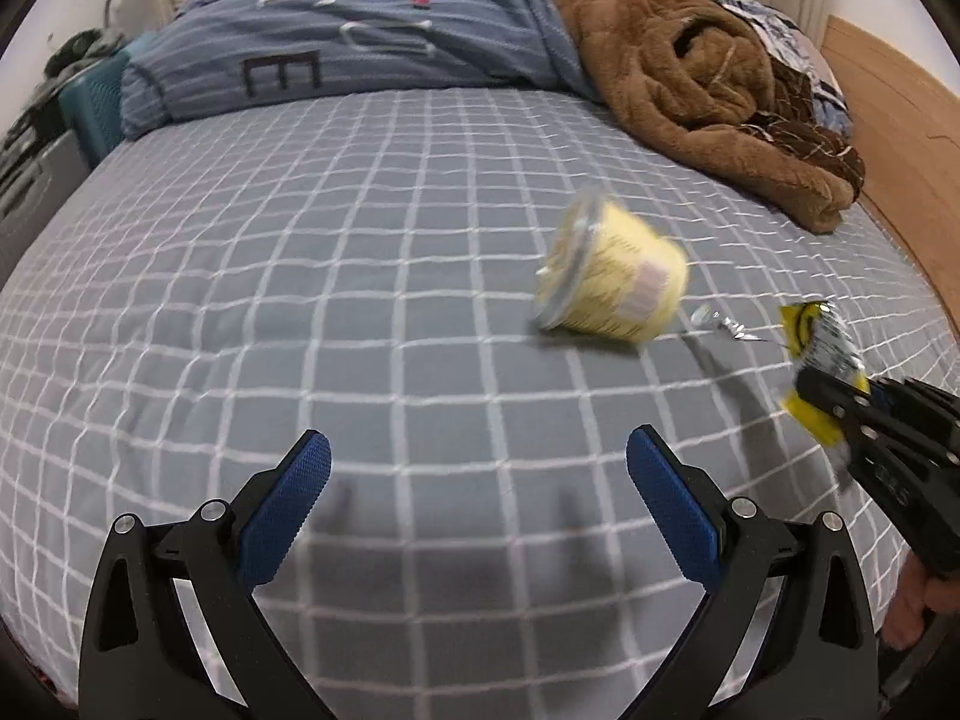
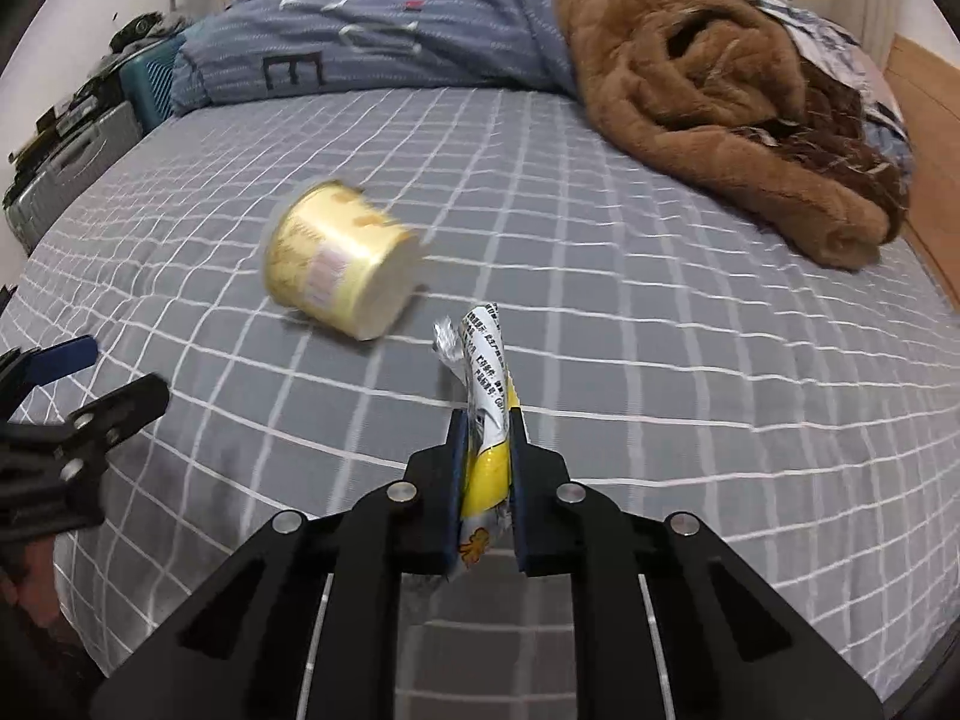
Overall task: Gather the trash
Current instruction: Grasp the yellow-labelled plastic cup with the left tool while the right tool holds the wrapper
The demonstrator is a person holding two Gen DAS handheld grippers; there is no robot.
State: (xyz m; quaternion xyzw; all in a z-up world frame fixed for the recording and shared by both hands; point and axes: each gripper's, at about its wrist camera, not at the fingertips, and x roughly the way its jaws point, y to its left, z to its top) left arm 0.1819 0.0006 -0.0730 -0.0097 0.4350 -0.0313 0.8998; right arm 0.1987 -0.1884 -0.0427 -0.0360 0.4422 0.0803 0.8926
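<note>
A yellow paper cup [image 1: 612,276] lies on its side on the grey checked bed [image 1: 300,276], blurred; it also shows in the right wrist view [image 2: 339,258]. My left gripper [image 1: 477,453] is open and empty, short of the cup and to its left. My right gripper [image 2: 486,420] is shut on a yellow and silver snack wrapper [image 2: 486,372], held just above the sheet right of the cup. The wrapper [image 1: 819,339] and right gripper [image 1: 831,396] show at the right in the left wrist view. A small silver foil scrap [image 1: 720,324] lies by the cup.
A brown fleece blanket [image 1: 690,78] is heaped at the back right. A blue striped duvet [image 1: 360,36] is bunched across the back. Suitcases [image 2: 78,162] stand beyond the bed's left edge. A wooden floor [image 1: 888,138] runs along the right.
</note>
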